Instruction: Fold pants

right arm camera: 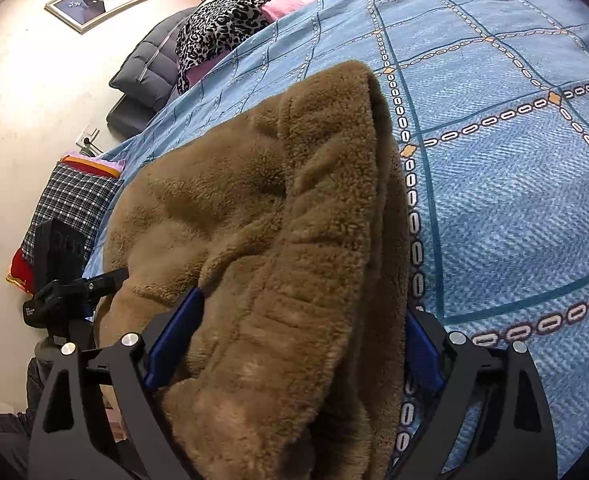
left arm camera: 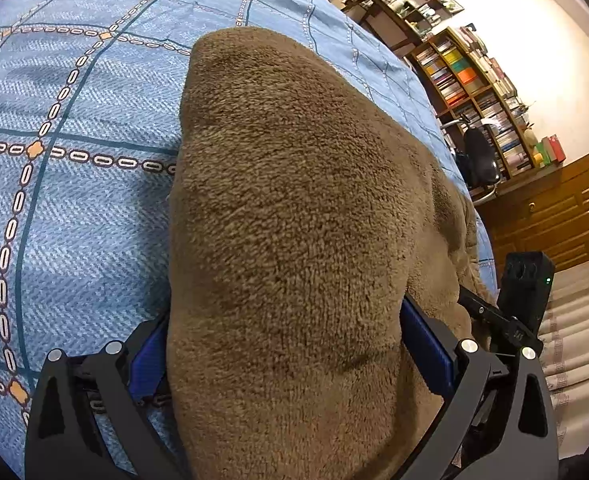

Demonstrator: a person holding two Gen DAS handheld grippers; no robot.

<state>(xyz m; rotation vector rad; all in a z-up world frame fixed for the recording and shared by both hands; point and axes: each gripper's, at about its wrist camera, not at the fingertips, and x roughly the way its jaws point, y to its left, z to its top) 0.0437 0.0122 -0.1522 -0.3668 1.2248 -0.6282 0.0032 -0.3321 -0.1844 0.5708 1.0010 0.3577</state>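
The pants [left arm camera: 294, 208] are thick brown fleece, lying in a bundle on the blue patterned bedspread [left arm camera: 74, 200]. In the left wrist view the fleece fills the gap between the blue pads of my left gripper [left arm camera: 286, 344], whose jaws stand wide with the cloth between them. In the right wrist view the pants [right arm camera: 262, 248] show a folded edge with ribbed waistband, and they lie between the blue pads of my right gripper [right arm camera: 294, 336] in the same way. Fingertips of both are hidden under the fleece. The bedspread [right arm camera: 514, 200] stretches to the right.
A bookshelf [left arm camera: 474, 80], a black chair [left arm camera: 480, 160] and a wooden cabinet [left arm camera: 554, 208] stand past the bed's edge. Pillows and clothes, including a leopard-print piece [right arm camera: 218, 24] and a checked cushion [right arm camera: 74, 204], lie by the wall.
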